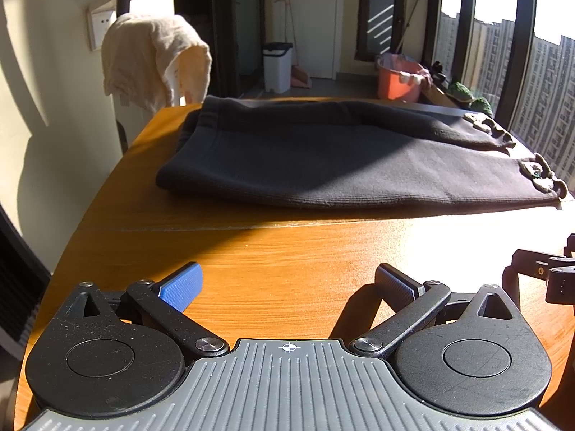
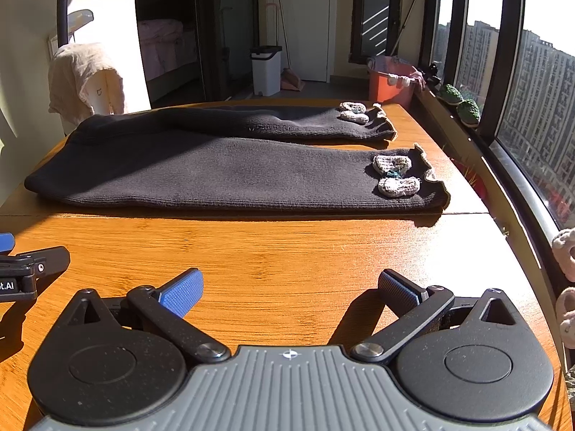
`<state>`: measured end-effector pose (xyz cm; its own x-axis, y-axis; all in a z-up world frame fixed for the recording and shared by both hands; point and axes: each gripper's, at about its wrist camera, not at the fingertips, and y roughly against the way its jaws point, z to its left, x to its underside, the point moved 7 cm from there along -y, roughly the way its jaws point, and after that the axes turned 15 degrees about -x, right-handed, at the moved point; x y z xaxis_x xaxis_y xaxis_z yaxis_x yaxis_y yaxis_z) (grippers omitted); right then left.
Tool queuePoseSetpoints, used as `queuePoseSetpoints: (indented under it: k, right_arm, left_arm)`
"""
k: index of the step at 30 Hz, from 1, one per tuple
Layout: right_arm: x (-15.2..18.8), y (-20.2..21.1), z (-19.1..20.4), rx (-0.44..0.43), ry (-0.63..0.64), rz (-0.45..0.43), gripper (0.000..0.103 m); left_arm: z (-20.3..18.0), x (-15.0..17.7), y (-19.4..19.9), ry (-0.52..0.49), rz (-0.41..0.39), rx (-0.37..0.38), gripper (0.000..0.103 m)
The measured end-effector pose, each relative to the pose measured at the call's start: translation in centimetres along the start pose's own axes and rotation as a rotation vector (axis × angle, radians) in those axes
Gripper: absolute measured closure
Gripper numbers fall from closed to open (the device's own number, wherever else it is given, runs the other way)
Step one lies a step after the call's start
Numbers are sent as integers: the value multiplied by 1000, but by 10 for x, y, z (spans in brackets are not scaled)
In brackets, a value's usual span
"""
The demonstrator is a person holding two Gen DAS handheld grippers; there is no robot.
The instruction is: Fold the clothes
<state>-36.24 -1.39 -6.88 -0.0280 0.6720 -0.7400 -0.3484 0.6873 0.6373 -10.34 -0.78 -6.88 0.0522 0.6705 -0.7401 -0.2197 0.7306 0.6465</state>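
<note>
Both hand-held grippers (image 1: 287, 283) (image 2: 289, 285) short of trousers (image 2: 222, 172).

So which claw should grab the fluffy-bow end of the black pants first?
Probably the right claw: the bow-trimmed cuffs lie ahead on its side of the black pants. The left claw faces the waistband end. Both are open and empty.

The pants (image 2: 222, 168) are black with grey knitted bows (image 2: 393, 176). The table (image 2: 269, 248) is orange-brown wood. The tongs' pads (image 2: 181, 292) are blue.
</note>
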Motion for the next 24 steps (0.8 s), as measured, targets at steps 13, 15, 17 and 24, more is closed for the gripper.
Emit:
queuePoseSetpoints:
  k: [13,15,17,24]
  right_arm:
    - [-55,-41,-42,-16,-48,12,0]
    - [-67,-52,-52,-2,-66,14,0]
    - [-59,-54,-49,16,-17,14,0]
    - [-33,-32,-36,3,8,25,0]
  left_arm:
    - [-29,-87,-23,1,-89,164,0]
    - [-36,-84,-46,-29,-17,150,0]
    - [-37,-72,-61,-34,40,159,0]
    - [-26,-38,-39,-101,-31,175,0]
